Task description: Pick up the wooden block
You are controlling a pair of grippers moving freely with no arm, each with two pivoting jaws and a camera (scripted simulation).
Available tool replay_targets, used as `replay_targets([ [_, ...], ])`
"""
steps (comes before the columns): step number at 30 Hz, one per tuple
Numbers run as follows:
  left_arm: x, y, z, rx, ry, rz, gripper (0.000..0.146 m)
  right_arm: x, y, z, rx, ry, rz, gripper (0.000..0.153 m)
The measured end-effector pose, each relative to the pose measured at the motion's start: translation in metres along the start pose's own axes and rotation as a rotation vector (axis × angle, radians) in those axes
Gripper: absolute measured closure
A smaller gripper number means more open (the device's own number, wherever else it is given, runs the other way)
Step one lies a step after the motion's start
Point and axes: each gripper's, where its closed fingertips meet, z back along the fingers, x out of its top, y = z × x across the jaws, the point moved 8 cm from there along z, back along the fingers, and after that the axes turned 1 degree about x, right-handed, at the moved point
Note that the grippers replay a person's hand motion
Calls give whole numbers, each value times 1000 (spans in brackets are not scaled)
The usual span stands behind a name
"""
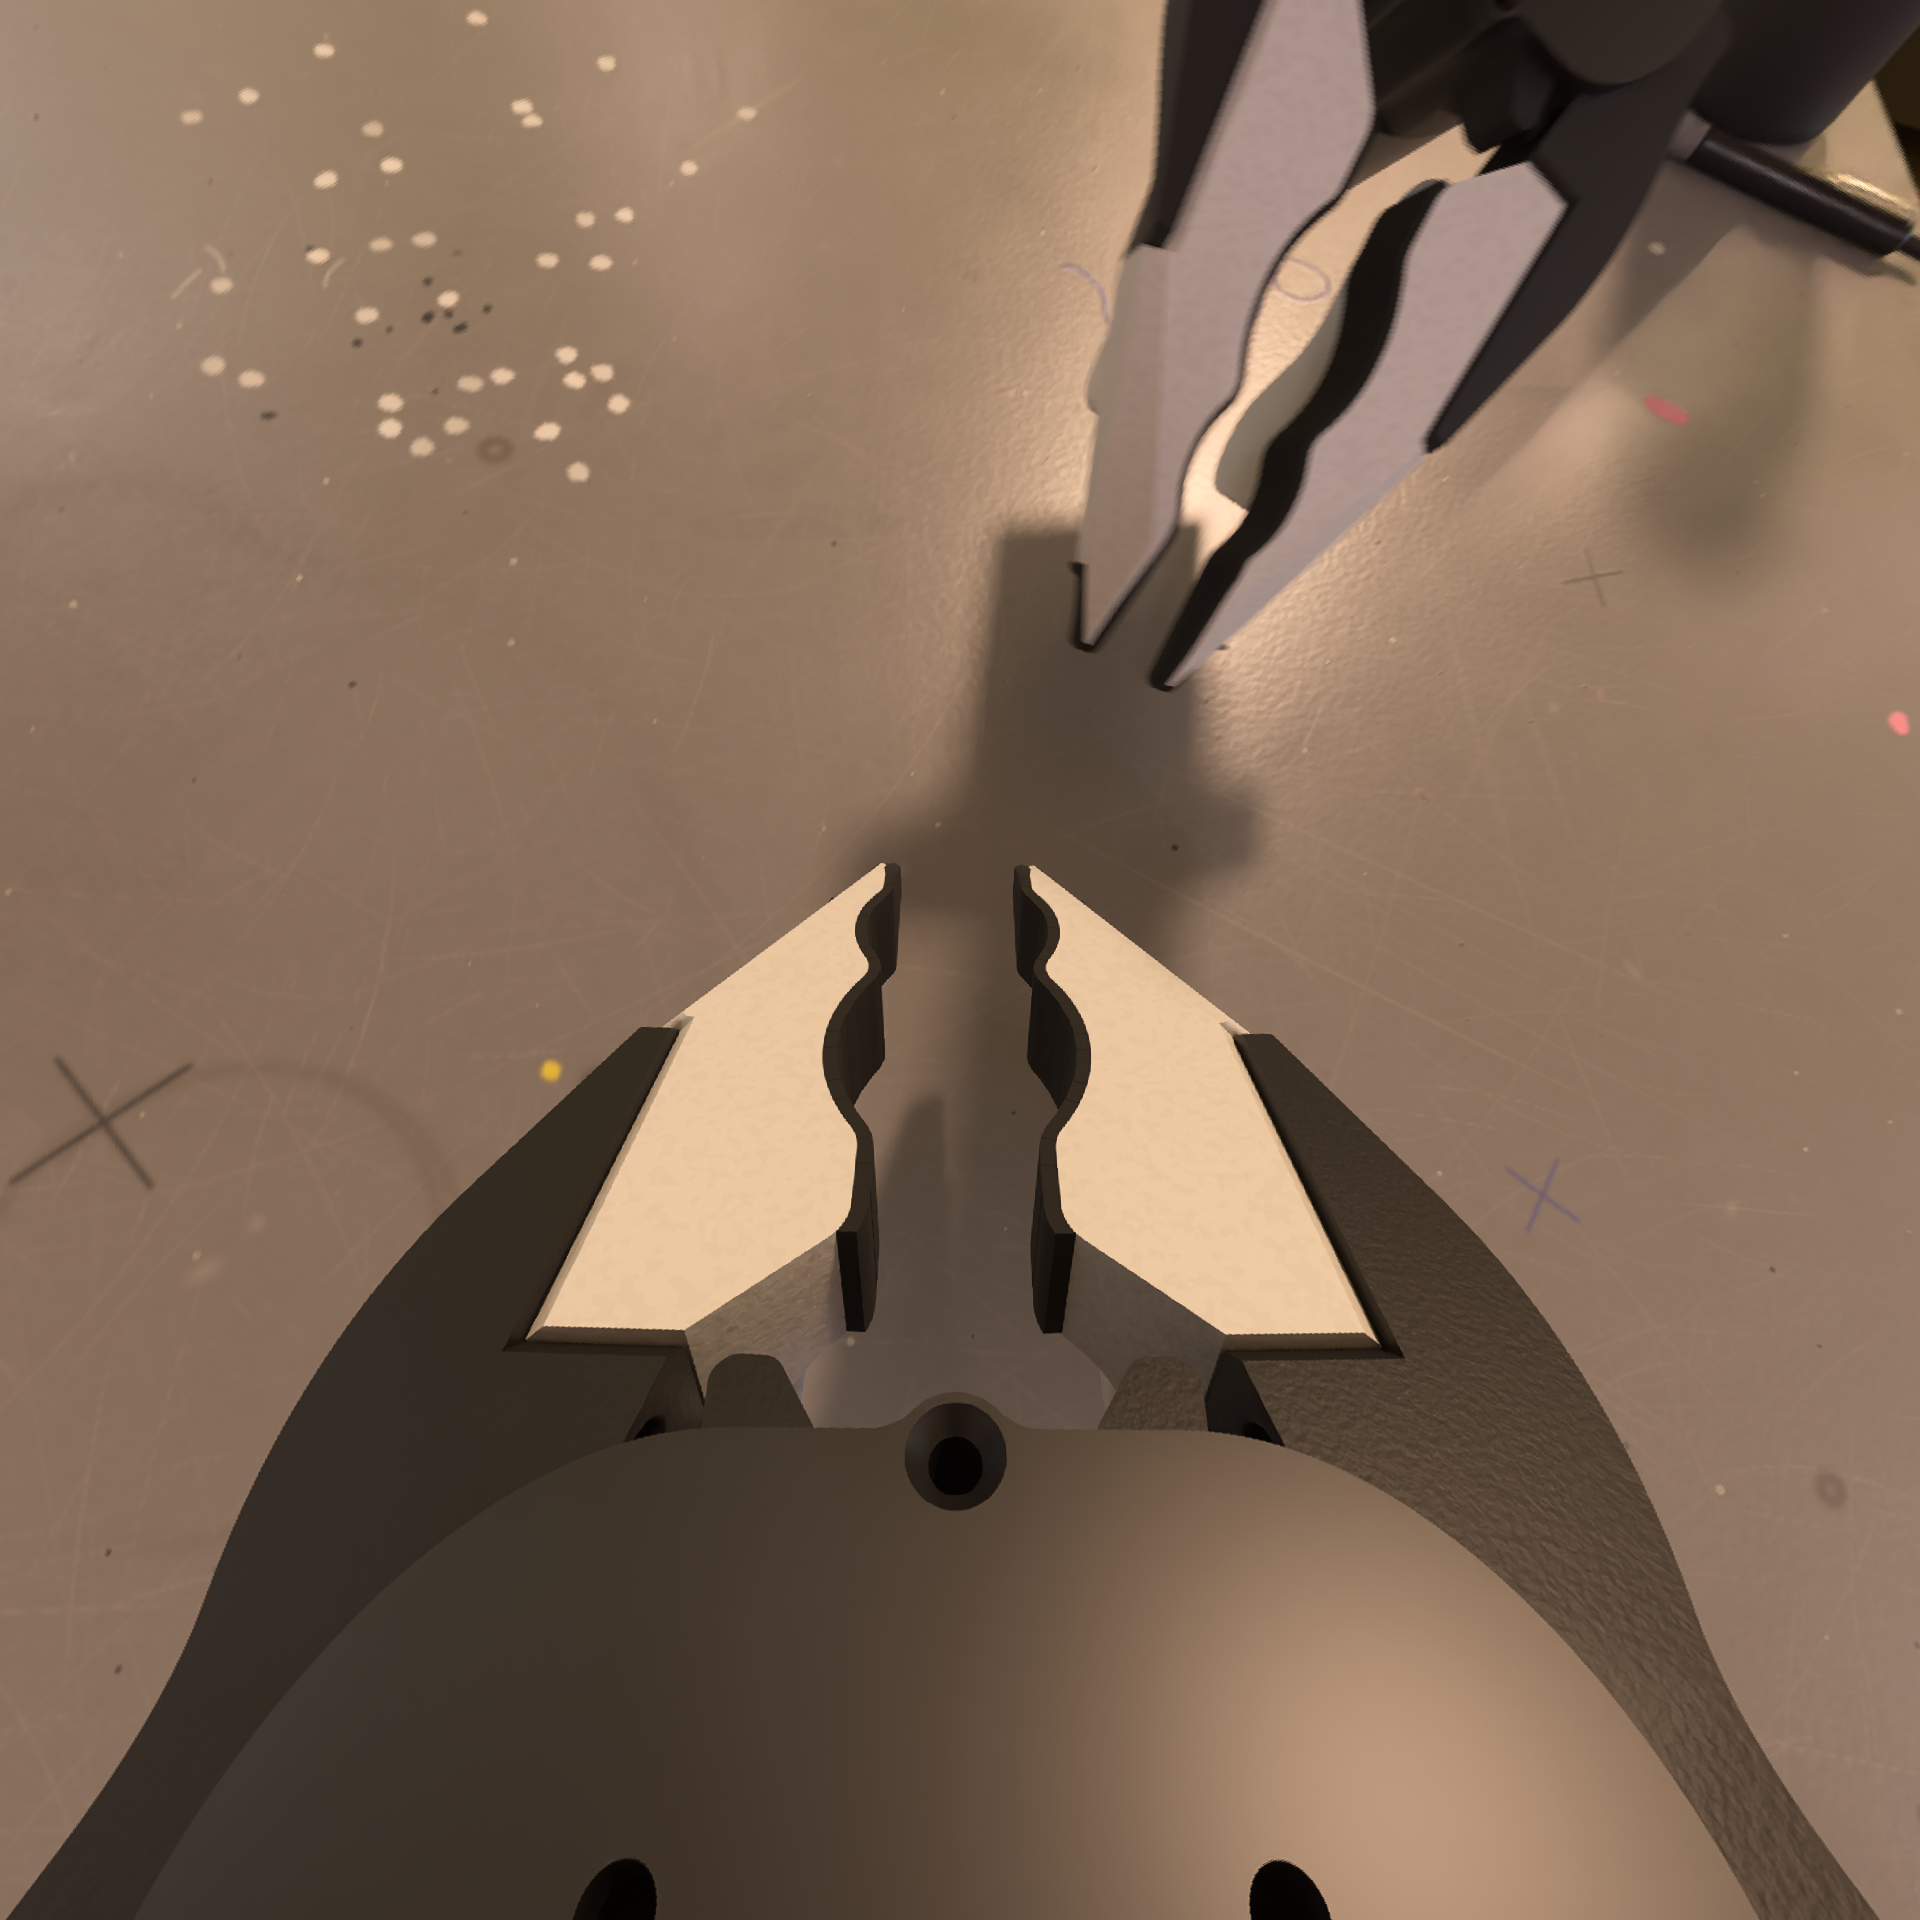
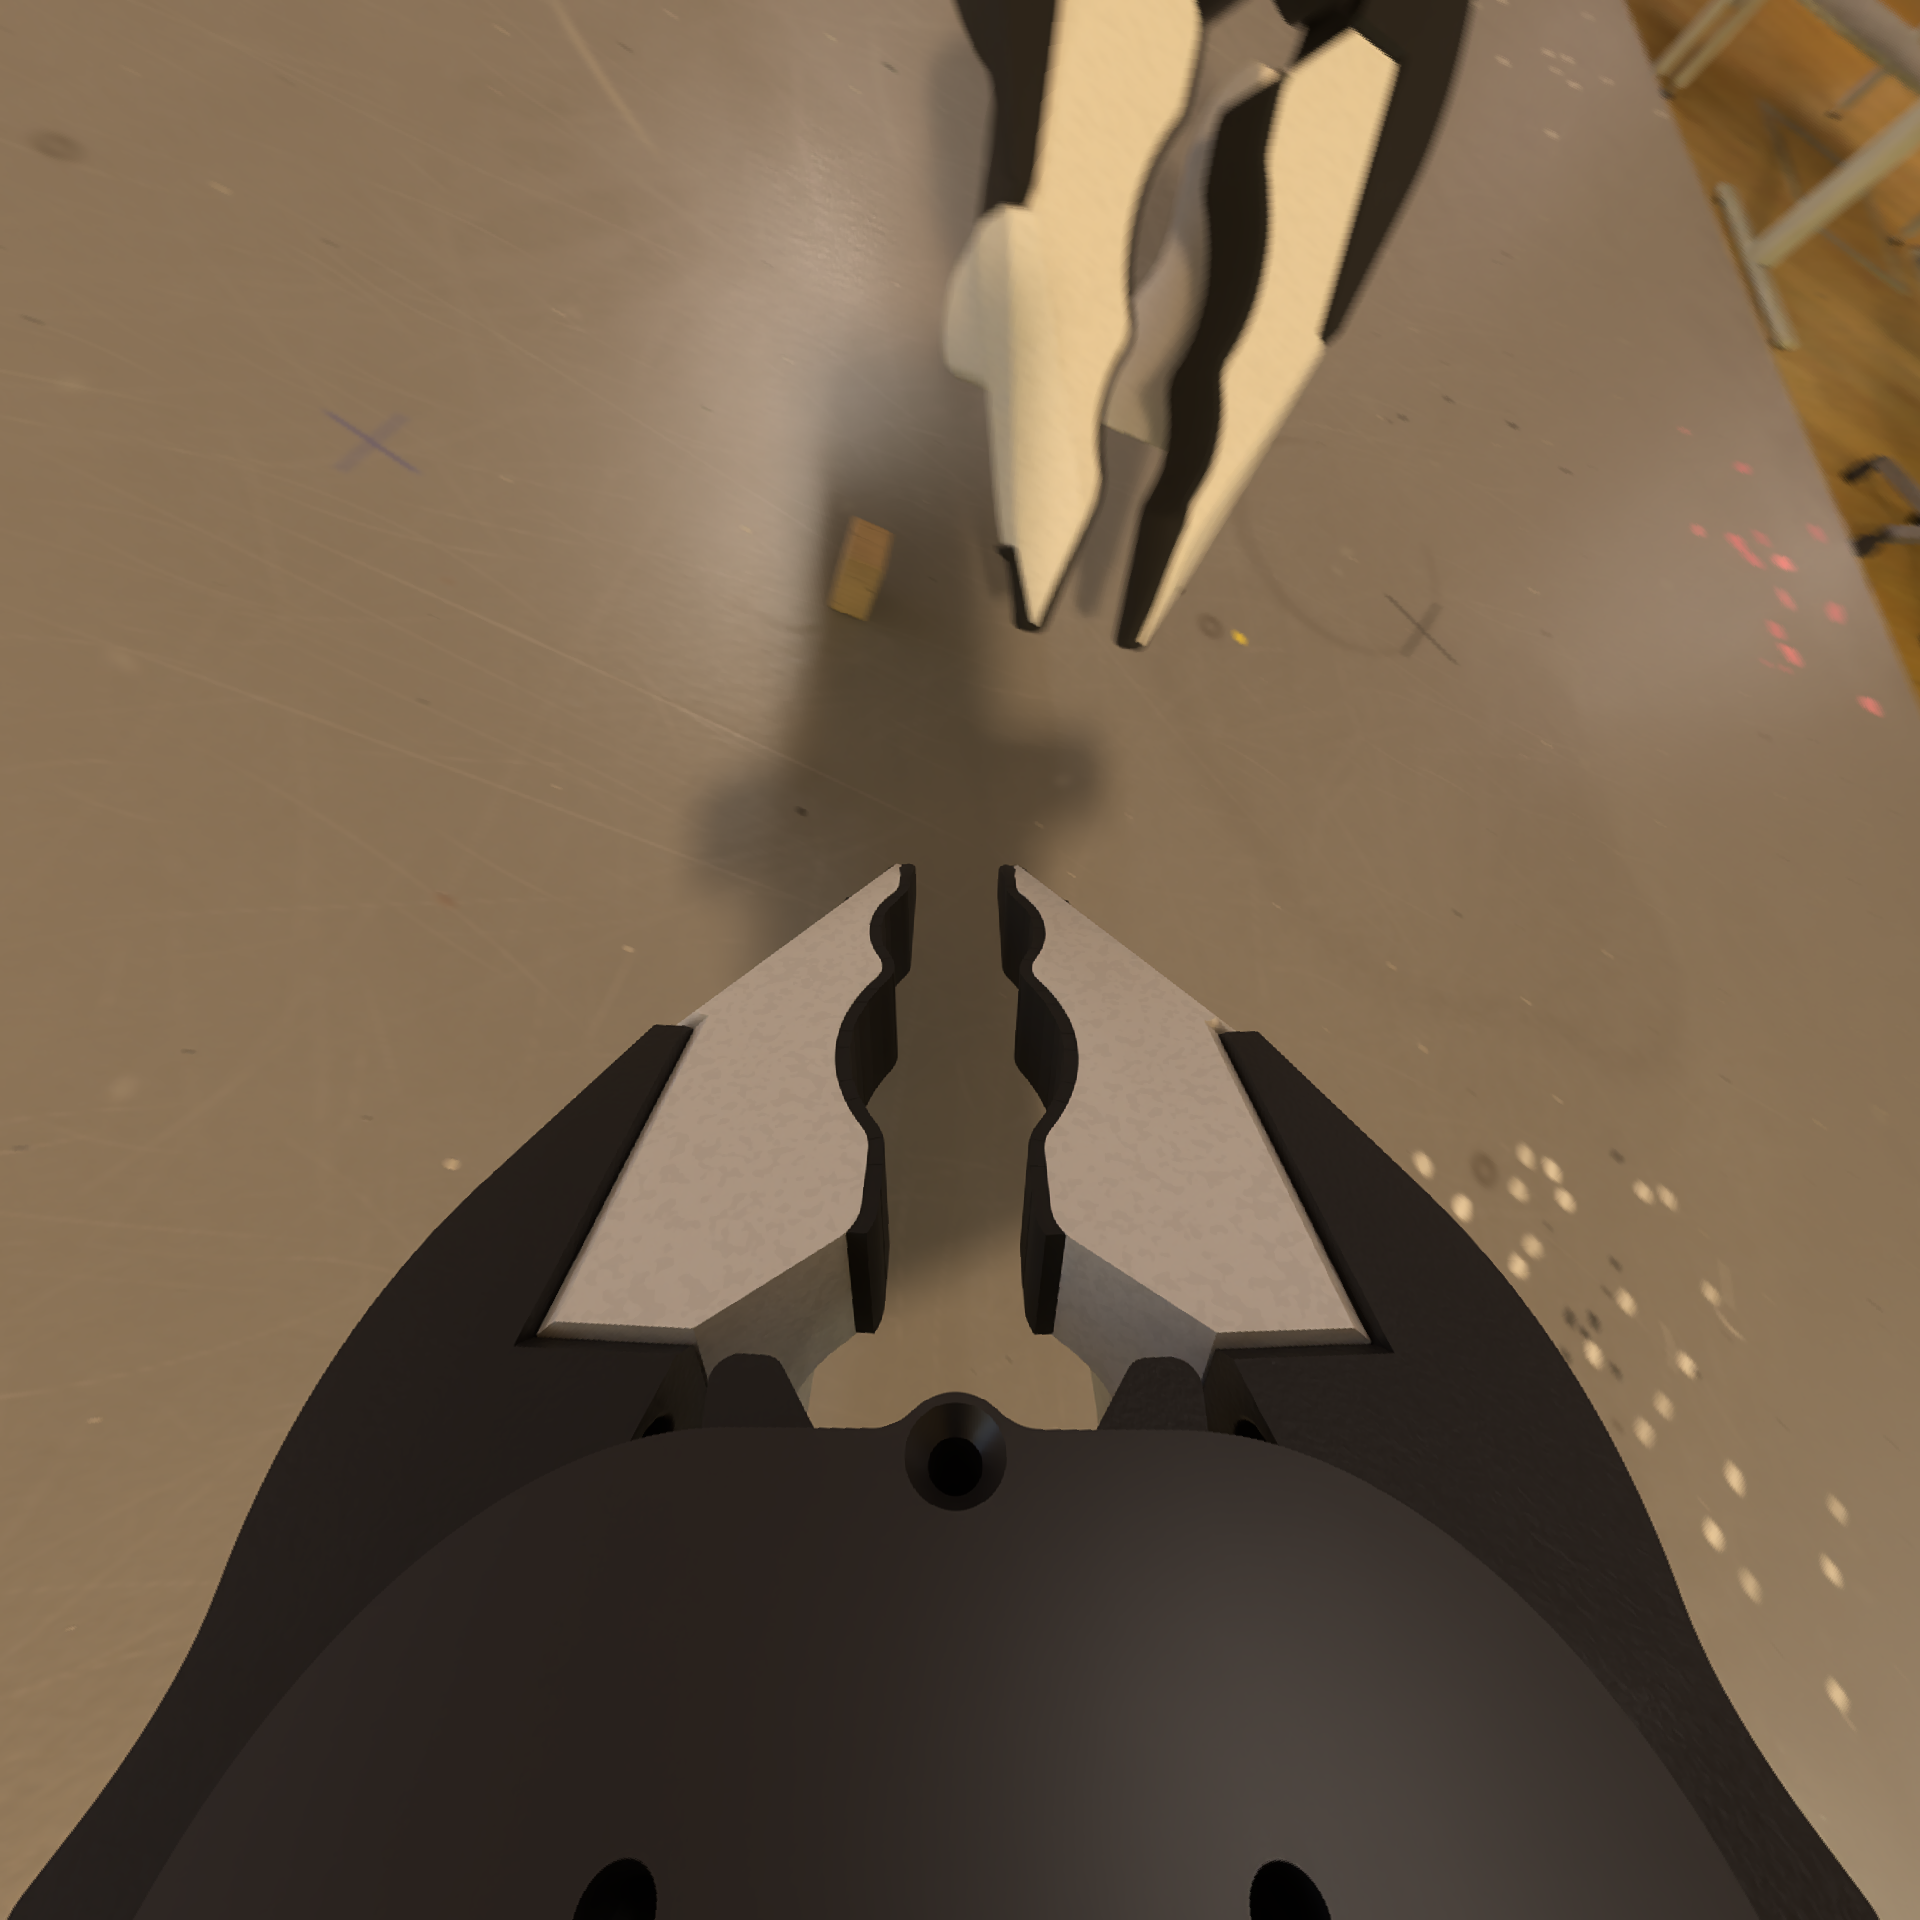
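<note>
Left gripper (image 1: 957, 878) and right gripper (image 2: 956, 878), both slightly parted and empty, above the table (image 2: 416, 831). Wooden block (image 2: 860, 584) lies flat, apparently just beside the left gripper's tips.

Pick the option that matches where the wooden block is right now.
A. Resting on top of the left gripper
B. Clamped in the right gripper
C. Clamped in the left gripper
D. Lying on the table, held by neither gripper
D: in the right wrist view the wooden block lies on the table, beside the left gripper and ahead of the right gripper, both empty and slightly parted.
</note>
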Motion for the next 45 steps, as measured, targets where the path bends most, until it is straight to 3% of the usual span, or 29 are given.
replay_targets([
  [6, -8, -2, -18, -65, 37, 18, 122, 7, 14, -11, 129, 6, -19, 140],
  [14, -6, -18, -24, -203, 32, 12, 121, -8, 0, -13, 108, 102, -147, 136],
  [20, 1, -42, -31, -319, 21, -86, 120, -20, -16, -5, 37, 136, -201, 127],
  [25, 1, -27, -23, -204, -2, -66, 125, -21, -20, 2, 48, 107, -230, 126],
  [30, -3, -6, -18, -54, 4, -9, 124, -11, -14, -10, 87, 95, -298, 124],
  [32, -3, -3, -16, -27, 7, -19, 122, -7, -13, -16, 52, 105, -280, 126],
  [35, -3, -2, -10, -29, 4, -39, 120, -1, -8, -18, 100, 69, -201, 143],
  [41, -6, -17, -15, -136, 34, -134, 104, 4, 5, -13, 233, -29, -34, 146],
  [45, -7, -27, -26, -178, 43, -183, 95, 0, 2, -12, 196, -5, -16, 144],
])
